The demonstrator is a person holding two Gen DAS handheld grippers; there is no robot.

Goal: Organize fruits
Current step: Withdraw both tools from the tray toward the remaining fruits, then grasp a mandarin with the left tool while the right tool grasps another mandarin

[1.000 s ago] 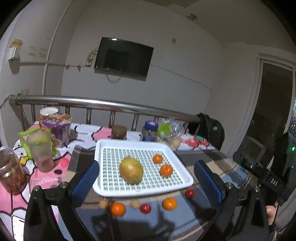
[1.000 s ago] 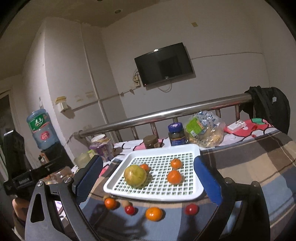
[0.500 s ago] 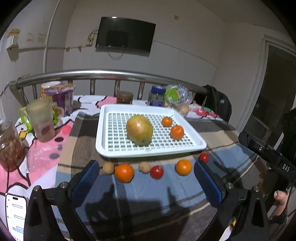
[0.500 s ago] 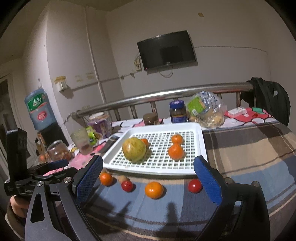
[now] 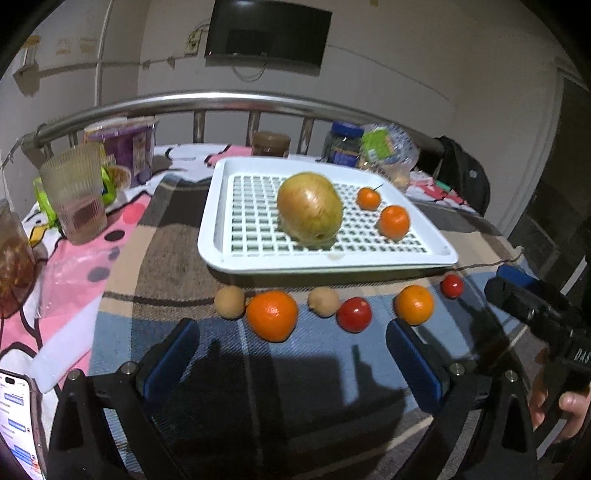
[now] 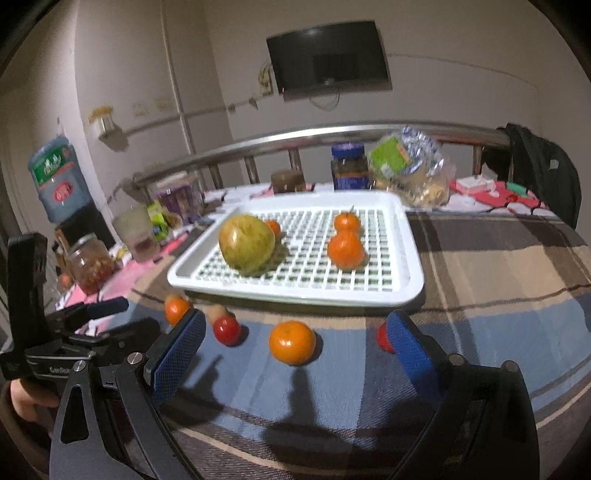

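Both grippers hovered low over the plaid blanket (image 5: 177, 236) covering the bench, each with its blue-padded jaws spread wide and holding nothing. The left gripper (image 5: 291, 356) faced a row of loose fruit lying on the blanket just in front of the tray: a small tan fruit (image 5: 229, 301) touching a mandarin (image 5: 272, 315), then a second tan fruit (image 5: 324, 301) beside a tomato (image 5: 354, 314), a second mandarin (image 5: 413, 304) and a second tomato (image 5: 452, 285) farthest to the right. The right gripper (image 6: 295, 349) had the second mandarin (image 6: 292, 342) lying between its fingers in its own view, with the second tomato (image 6: 384, 338) partly hidden behind its right pad.

Just behind the row stood the white slotted tray (image 5: 210, 240), carrying a large yellow-green fruit (image 5: 310, 208) near its middle and two small oranges (image 5: 394, 221) to the right; the right wrist view showed a further small orange (image 6: 274, 228) tucked behind the large fruit.

To the left, on a pink patterned cloth, stood a ribbed cup (image 5: 74, 199) and a glass jar (image 5: 13, 258), with a phone (image 5: 14, 417) at the near edge. Past the tray were jars (image 5: 341, 147), a food bag (image 5: 388, 155), a steel rail (image 5: 221, 101), and a wall-mounted TV (image 5: 267, 33).
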